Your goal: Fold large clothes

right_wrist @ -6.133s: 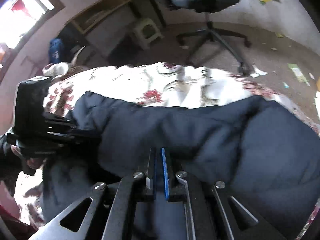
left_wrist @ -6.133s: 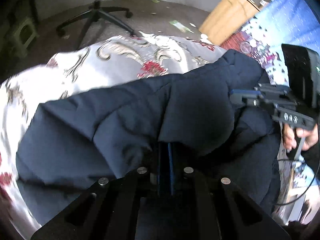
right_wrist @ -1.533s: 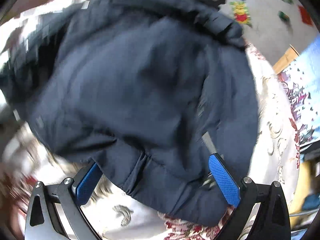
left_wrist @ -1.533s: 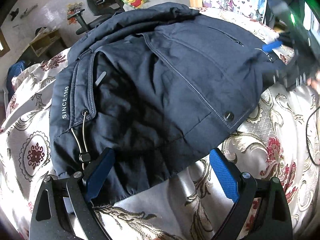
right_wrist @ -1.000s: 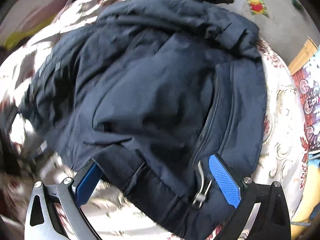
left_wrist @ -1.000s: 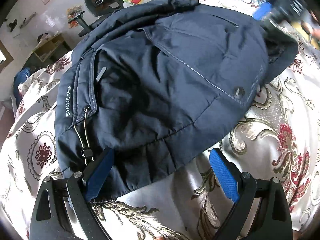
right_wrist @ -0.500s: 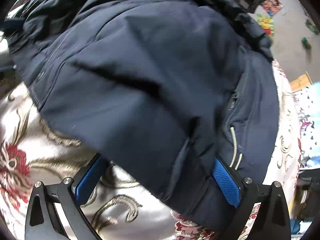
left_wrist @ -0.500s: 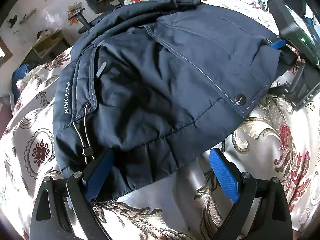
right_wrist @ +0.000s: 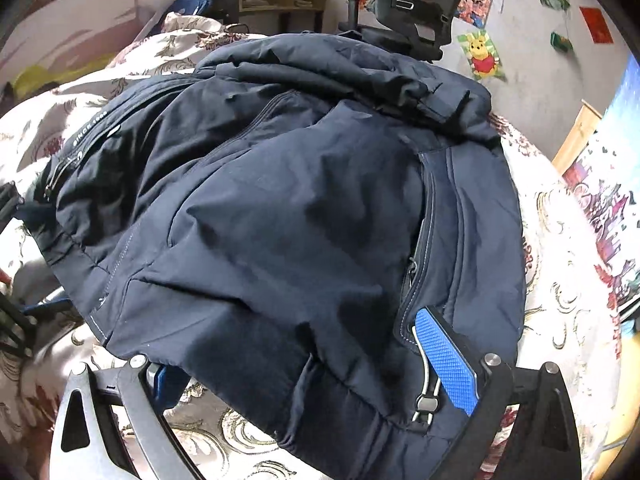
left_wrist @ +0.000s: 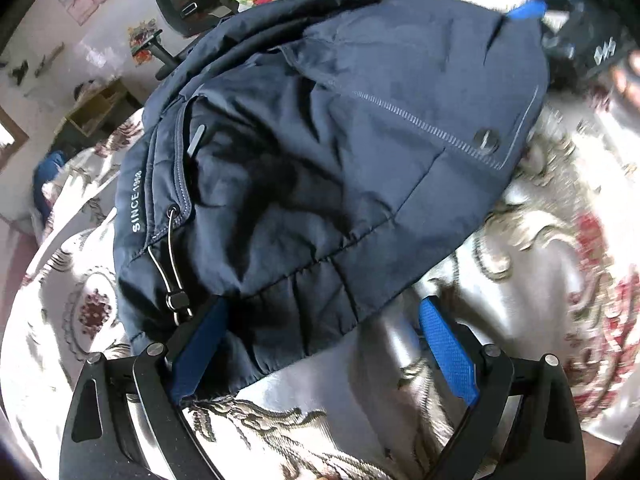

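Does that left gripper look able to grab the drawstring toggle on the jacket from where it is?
Probably yes. The left gripper is open, and the drawstring toggle lies exposed on top of the navy jacket, just beyond its left finger. Nothing covers it; a small shift left should line it up.

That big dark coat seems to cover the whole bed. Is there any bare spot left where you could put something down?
Yes. Bare floral bedspread shows right of the navy jacket, before the open left gripper. Another strip runs along the jacket's right edge toward the wall. The middle is crowded, and the open right gripper straddles the hem.
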`<state>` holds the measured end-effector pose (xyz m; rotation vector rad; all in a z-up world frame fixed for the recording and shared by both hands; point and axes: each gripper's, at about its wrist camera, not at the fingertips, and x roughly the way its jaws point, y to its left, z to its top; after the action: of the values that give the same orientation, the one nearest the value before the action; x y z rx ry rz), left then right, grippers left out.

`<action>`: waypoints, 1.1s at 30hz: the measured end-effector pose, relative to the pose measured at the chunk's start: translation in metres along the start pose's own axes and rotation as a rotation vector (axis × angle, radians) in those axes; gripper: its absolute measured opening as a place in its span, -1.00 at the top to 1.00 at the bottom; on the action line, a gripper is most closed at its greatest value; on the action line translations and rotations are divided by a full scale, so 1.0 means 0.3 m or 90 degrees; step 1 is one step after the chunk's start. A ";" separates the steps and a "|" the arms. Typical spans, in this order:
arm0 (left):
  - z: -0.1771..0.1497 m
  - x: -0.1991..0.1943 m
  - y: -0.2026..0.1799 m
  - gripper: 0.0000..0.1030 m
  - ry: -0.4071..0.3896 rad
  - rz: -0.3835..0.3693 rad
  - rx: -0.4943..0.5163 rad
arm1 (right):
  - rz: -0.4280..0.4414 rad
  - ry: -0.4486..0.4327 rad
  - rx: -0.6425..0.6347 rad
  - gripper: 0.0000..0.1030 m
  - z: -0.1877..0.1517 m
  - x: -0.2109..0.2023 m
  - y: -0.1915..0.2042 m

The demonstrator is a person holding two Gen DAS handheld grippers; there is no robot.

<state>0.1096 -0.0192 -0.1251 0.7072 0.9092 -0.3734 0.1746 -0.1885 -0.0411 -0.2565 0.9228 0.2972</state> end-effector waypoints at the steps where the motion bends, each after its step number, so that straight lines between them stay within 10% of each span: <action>1: 0.001 0.009 -0.012 -0.81 0.004 0.015 0.014 | 0.005 -0.001 0.006 -0.95 -0.001 -0.003 -0.008; 8: 0.007 0.036 -0.028 -0.81 0.011 0.068 0.031 | 0.020 -0.010 0.031 -0.95 -0.036 -0.033 0.003; 22: 0.065 -0.050 0.069 0.57 -0.031 0.087 -0.094 | 0.045 0.083 0.006 -0.98 -0.101 0.032 0.033; 33: 0.141 -0.176 0.122 0.69 -0.058 0.075 -0.184 | -0.090 0.149 -0.098 -0.94 -0.175 0.069 0.108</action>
<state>0.1249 -0.0222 -0.0499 0.4717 0.8103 -0.1628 0.1357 -0.1734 -0.0911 -0.5045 1.1088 0.2106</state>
